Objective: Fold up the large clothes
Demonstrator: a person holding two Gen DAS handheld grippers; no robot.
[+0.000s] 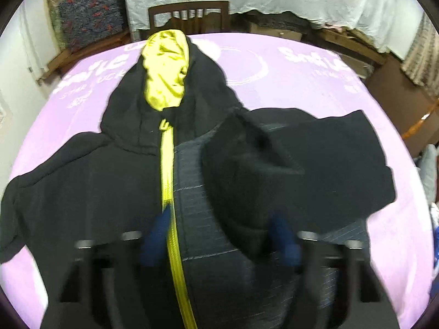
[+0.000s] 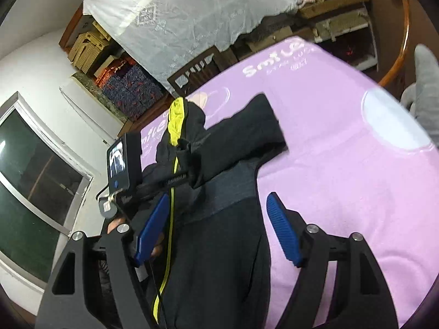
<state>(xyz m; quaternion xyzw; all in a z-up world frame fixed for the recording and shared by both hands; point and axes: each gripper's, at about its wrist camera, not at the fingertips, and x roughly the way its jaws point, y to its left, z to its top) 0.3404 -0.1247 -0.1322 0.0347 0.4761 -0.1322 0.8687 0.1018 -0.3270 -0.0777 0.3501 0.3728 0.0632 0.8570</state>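
Observation:
A black hooded jacket (image 1: pixel 123 181) with a yellow-green zipper (image 1: pixel 167 170) and yellow-green hood lining (image 1: pixel 166 71) lies front up on the pink cover. Its right sleeve (image 1: pixel 301 164) is folded in over the chest. My left gripper (image 1: pixel 219 219) is open above the jacket's lower front, blue fingers either side of the zipper and sleeve cuff, blurred. In the right wrist view the jacket (image 2: pixel 219 246) lies under my open, empty right gripper (image 2: pixel 216 203). The left gripper's body (image 2: pixel 153 170) hovers over the chest there.
The pink cover (image 1: pixel 288 76) with white lettering spreads across the table. A wooden chair (image 1: pixel 189 16) stands at the far edge, with a white-draped shelf behind. A window (image 2: pixel 30 181) is at left in the right wrist view.

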